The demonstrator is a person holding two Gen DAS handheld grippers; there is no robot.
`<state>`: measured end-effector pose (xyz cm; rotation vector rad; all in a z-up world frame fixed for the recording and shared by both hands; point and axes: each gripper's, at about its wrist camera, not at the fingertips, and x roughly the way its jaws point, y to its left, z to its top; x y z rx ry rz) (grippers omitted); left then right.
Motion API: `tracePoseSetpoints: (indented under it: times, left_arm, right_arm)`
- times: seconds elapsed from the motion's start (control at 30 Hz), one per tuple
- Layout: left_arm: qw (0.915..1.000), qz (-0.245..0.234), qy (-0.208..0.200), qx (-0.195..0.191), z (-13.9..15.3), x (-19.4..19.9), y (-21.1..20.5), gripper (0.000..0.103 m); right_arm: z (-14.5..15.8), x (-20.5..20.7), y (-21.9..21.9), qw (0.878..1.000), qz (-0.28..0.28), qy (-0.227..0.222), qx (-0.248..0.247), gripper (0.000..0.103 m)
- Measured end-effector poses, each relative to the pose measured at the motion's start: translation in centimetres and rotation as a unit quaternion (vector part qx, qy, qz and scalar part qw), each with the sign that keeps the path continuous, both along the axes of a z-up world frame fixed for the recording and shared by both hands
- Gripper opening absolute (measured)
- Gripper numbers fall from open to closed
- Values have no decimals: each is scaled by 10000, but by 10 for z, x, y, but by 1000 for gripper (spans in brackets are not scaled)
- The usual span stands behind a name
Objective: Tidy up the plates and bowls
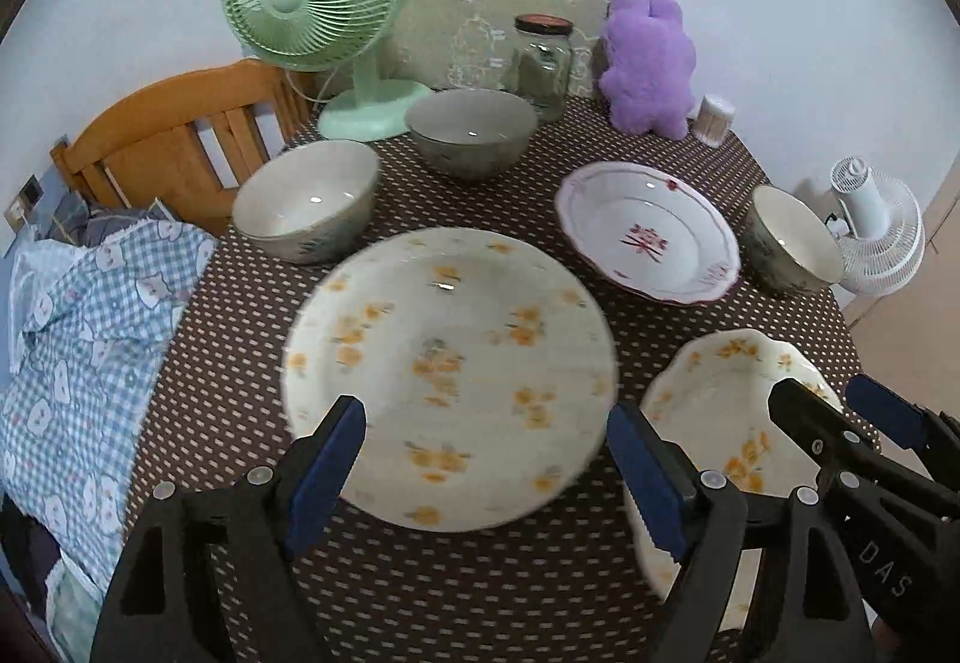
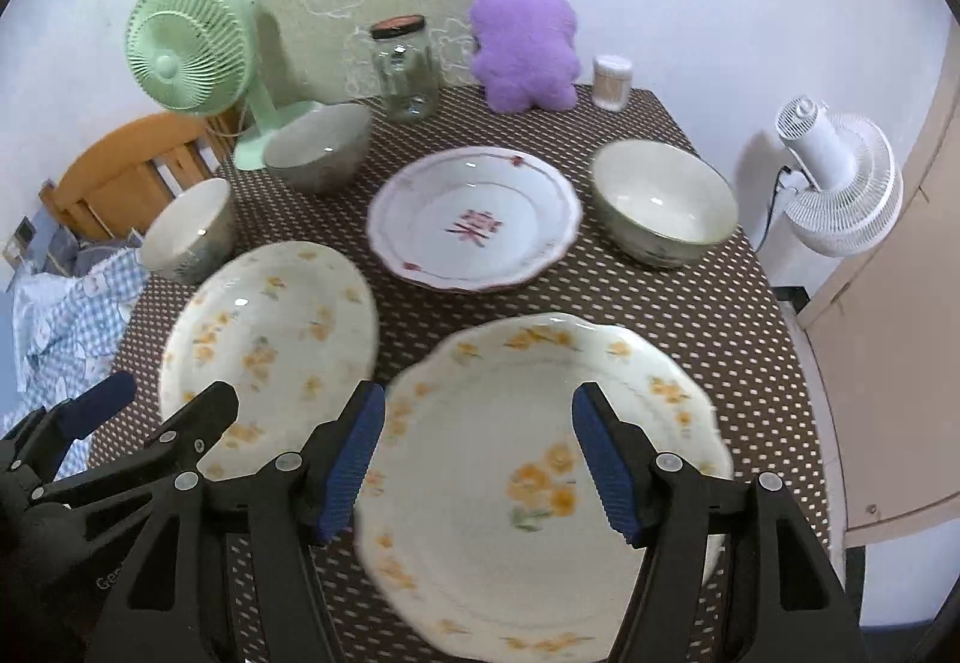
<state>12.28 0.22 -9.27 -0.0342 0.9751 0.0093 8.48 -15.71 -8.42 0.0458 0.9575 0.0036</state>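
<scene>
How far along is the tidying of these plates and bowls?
Barely started, it seems. Nothing is stacked: three bowls and three plates, including the red-patterned plate, lie separately on the table. The left gripper and right gripper are open and empty, above the round floral plate and scalloped floral plate.

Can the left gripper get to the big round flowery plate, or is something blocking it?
Probably yes. The left gripper hangs open right above the round flowery plate, with nothing lying on the plate or between them. The right gripper is off to the side, over the scalloped plate.
</scene>
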Motion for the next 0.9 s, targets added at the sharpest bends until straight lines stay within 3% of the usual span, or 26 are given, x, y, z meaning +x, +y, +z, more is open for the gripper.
tracePoseSetpoints:
  times: [0.43, 0.9]
  left_arm:
    - [9998, -56, 209, -12, -25, 29, 72, 84]
    - [9978, 17, 665, -20, -72, 75, 98, 81]
  right_arm:
    - [-21, 30, 76, 9998, -126, 164, -38, 69]
    - [-67, 82, 103, 9977, -290, 585, -203, 69]
